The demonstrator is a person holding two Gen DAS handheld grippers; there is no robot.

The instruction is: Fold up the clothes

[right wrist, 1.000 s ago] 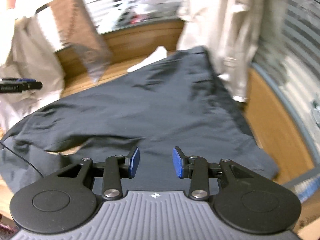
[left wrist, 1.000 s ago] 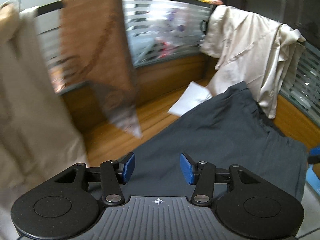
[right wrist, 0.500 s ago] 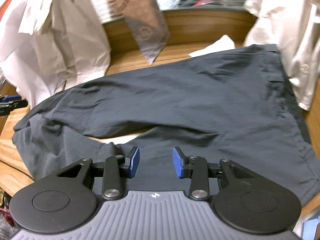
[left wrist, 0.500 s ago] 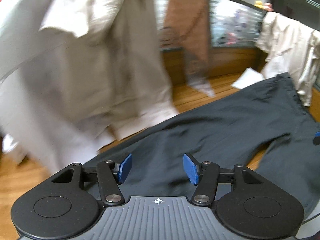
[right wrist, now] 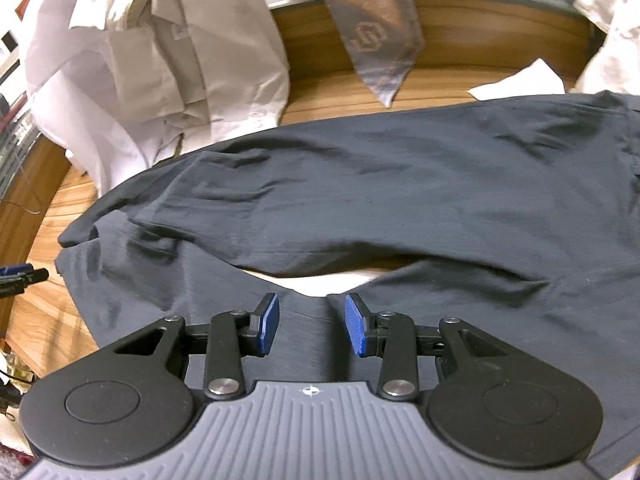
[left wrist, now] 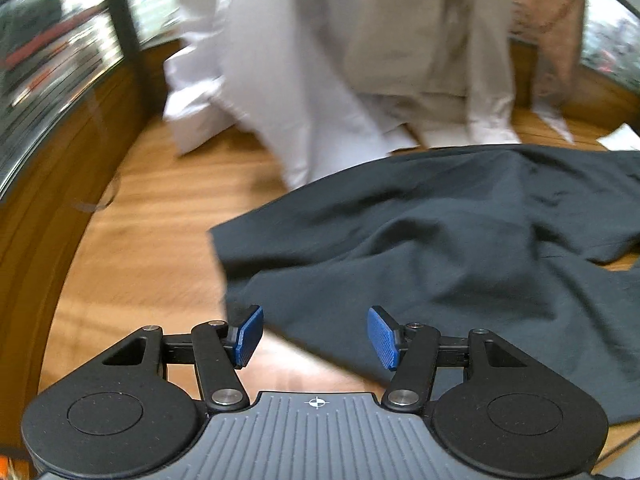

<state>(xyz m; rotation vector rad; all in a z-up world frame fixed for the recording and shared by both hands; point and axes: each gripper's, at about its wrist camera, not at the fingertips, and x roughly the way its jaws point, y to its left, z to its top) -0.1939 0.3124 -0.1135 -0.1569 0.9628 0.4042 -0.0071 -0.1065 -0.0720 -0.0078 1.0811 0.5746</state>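
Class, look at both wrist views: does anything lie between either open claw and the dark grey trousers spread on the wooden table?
Nothing visible does. The left claw and right claw both hang directly over the dark grey trousers.

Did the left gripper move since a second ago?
Yes. The left gripper swung left: the white shirt now fills its view, and it sits over the dark trousers' left end.
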